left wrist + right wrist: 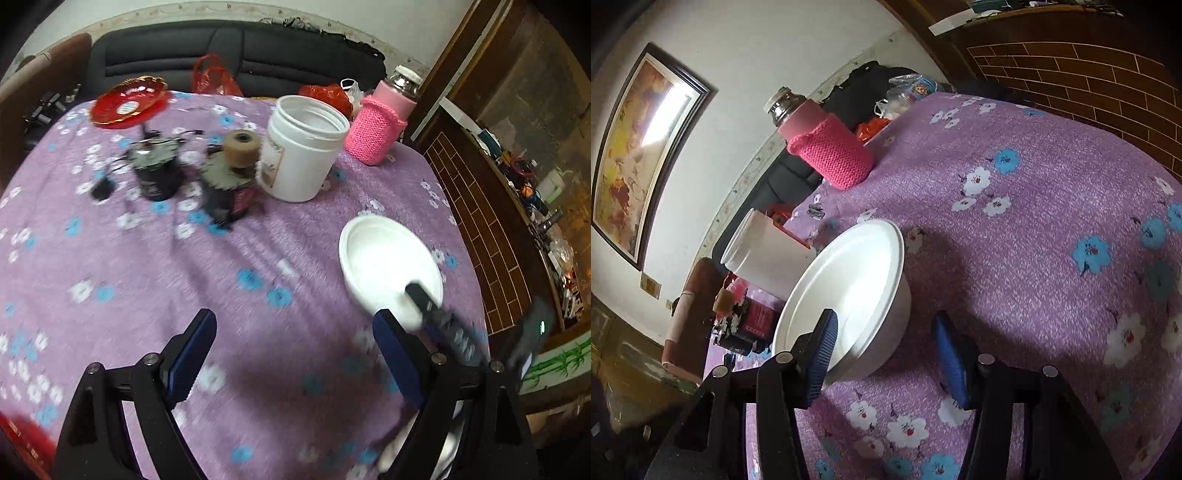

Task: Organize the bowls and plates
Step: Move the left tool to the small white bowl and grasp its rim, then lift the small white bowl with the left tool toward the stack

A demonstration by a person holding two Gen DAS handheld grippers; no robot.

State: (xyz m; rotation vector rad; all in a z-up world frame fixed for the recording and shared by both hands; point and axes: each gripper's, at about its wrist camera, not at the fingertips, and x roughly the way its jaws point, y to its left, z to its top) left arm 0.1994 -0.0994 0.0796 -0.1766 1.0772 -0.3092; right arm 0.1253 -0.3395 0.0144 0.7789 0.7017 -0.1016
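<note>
R gripper [882, 354]: fingers apart, straddling the rim of the white bowl [849, 291]. One blue pad [823, 354] sits inside the bowl over the near rim, the other [949, 362] outside it above the cloth w/ a clear gap to the bowl wall. Not clamped yet, no lift. L-wrist view shows the same thing: a dark R finger [424, 299] reaching into the bowl [388, 262].

L gripper [295, 354]: fingers wide apart, nothing btwn them, only purple floral tablecloth [258, 295] underneath. Frame is motion-blurred.

Outward: bowl stands upright on the cloth near the table's R edge in L view, well apart from the red plate [129, 99] at the far L corner. Btwn them: white plastic jar [303, 147], pink knit-sleeved flask [380, 125], two dark motor-like parts [192, 177]. Something white, round at the bottom edge behind the L gripper's own finger, too blurred to ID; red blur at bottom L corner, same.

Progress, my read: early. Dishes scattered, nothing visibly stacked or grouped. Bowl pickup is the step in hand; red plate untouched. Left: close on rim, carry bowl, gather w/ plate(s).
</note>
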